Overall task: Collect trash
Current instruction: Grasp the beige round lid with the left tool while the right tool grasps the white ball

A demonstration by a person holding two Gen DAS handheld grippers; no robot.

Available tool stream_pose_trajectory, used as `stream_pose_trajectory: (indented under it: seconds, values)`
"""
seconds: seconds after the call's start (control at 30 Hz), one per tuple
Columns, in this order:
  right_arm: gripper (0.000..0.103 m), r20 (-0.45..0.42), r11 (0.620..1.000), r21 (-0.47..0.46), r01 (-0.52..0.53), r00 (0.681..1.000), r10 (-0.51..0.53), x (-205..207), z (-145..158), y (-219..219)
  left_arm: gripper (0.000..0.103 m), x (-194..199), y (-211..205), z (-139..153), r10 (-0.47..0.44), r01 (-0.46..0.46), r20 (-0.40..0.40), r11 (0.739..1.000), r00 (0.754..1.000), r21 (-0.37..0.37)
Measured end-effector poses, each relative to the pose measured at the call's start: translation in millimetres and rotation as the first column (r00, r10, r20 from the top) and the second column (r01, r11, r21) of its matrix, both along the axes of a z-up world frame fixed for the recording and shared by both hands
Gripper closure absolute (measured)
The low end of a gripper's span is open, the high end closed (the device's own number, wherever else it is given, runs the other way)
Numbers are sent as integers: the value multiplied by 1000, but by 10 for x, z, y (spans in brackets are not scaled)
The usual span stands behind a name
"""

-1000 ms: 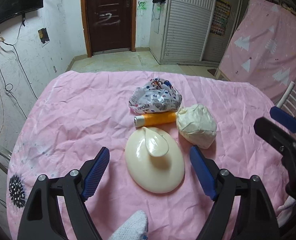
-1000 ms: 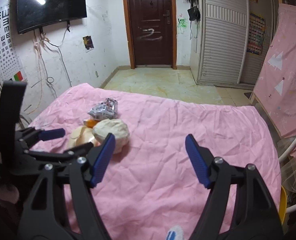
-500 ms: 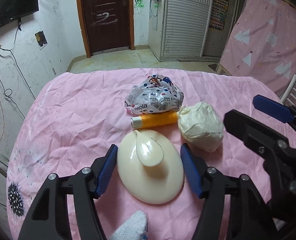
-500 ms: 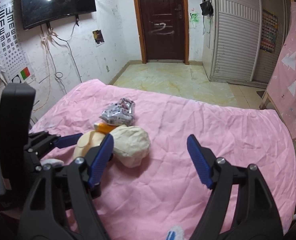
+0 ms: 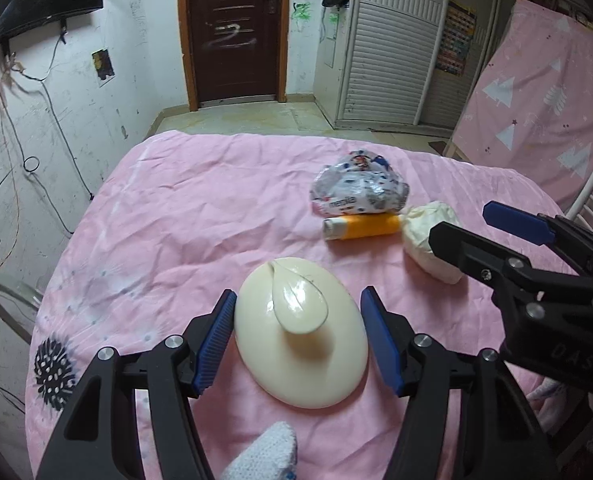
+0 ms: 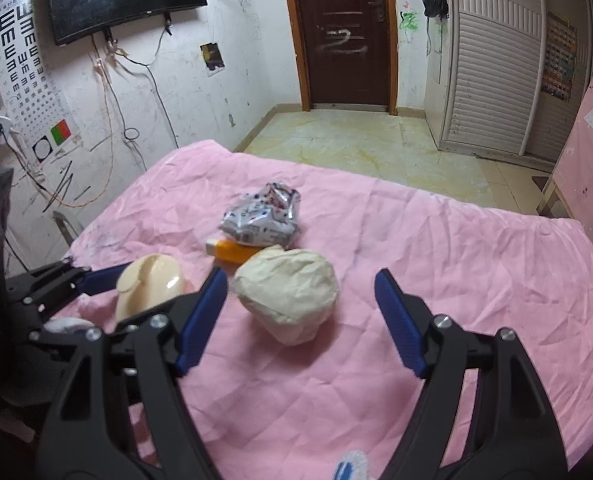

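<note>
left gripper [image 5: 298, 330] set down over the cream oval dish [image 5: 301, 338], blue pads [image 5: 215, 338] bracketing its two long sides, the left pad touching the rim, the right pad just beside it or barely on it; hard to tell whether any real pressure is on yet. spaced about as wide as the dish, no wider, probably so the shallow rim can be pinched across its narrow width. a cream spoon [image 5: 298, 305] lying inside, bowl up, likely to come along if the dish stays level. angled steeply downward from the near edge, a white-gloved fingertip [image 5: 264, 458] showing beneath.

right gripper [image 6: 300, 320] held wide apart, nothing between the pads except pink cloth; the crumpled cream paper wad [image 6: 286, 294] just ahead of the gap and nearer the left pad. lined up on that wad, by the look of it, as the next piece to take. soft and bulky, so a broad opening suits it.

further out, an orange tube [image 5: 362, 227] lying on its side, touching the wad at one end, and the crumpled printed wrapper [image 5: 360, 194] resting against the tube's far side. all four pieces clustered together on the pink bedspread [image 5: 176, 208], wrinkled and soft, so likely to give under a downward push. no bin or bag in sight in either view; destination for the trash cannot be told.
</note>
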State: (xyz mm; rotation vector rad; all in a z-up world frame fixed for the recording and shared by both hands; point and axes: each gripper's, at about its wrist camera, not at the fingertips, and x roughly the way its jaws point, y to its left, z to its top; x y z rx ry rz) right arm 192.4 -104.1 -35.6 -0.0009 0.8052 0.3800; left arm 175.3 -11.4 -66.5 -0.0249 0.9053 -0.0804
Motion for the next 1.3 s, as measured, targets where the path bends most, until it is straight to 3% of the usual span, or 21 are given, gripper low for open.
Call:
stream_pose_trajectory:
  seconds: [0.2,0.33,0.57,1.3]
  values:
    - [30,-54,1000,5,-27,998,27,75,-107,94,49,-42,183,26,32,-32,5,999,999,-20]
    - [43,-79,999,-10,-32,996,31,107,-159,132,49,-76,211,36,41,-40,9,999,999,-27]
    - [46,-85,1000,-2,-27,996,27,114,-159,117,49,-164,209,95,44,-43,25,999,999,-32]
    - [46,49,992,107,68,996,-74,-422,328,-581,49,-616,-261,585,-15,12,139,1000,990,23]
